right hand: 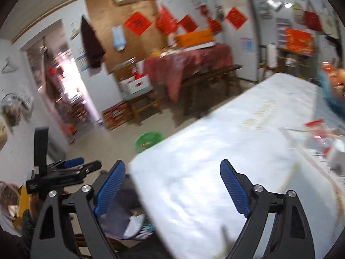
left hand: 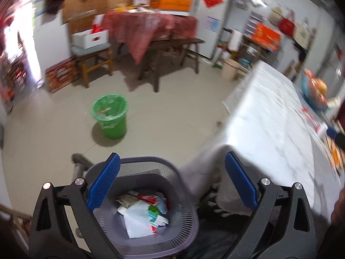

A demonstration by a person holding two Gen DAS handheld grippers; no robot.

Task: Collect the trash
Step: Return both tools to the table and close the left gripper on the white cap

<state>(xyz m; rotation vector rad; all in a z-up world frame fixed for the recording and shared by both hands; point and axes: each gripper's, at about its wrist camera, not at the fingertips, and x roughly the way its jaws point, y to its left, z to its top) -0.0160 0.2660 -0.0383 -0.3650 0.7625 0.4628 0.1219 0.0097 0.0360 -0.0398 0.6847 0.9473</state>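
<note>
Trash (left hand: 143, 212) heaped in a grey mesh wastebasket (left hand: 185, 198) on the floor, straight below the left claw (left hand: 170, 182): white paper, crumpled wrappers in red and green, print on them too blurred to read. Same basket glimpsed low in the right wrist view (right hand: 120, 220), beside the corner of the surface (right hand: 215, 172). Left claw spread wide above the basket rim, blue pads apart, nothing between them. Right claw (right hand: 173, 188) likewise wide open and empty, hanging over the near end of the white marbled cloth on the surface. More litter further along that surface to the right: a red-and-clear packet (right hand: 319, 133), possibly a snack wrapper, smeared by motion, lettering illegible. Left claw also seen from the side at the left edge of the right wrist view (right hand: 71, 166), gripped in a hand (right hand: 35, 198).

Out on the tiled floor, well apart from the basket, a green bucket (left hand: 110, 116) lined with a clear bag, a few scraps inside. Behind it a second table under a red patterned cloth (left hand: 148, 26), an orange box (left hand: 171, 3) on top, a wooden bench (left hand: 172, 47) in front. Red diamond paper signs (right hand: 138, 22) on the wall, dark characters on them unreadable.
</note>
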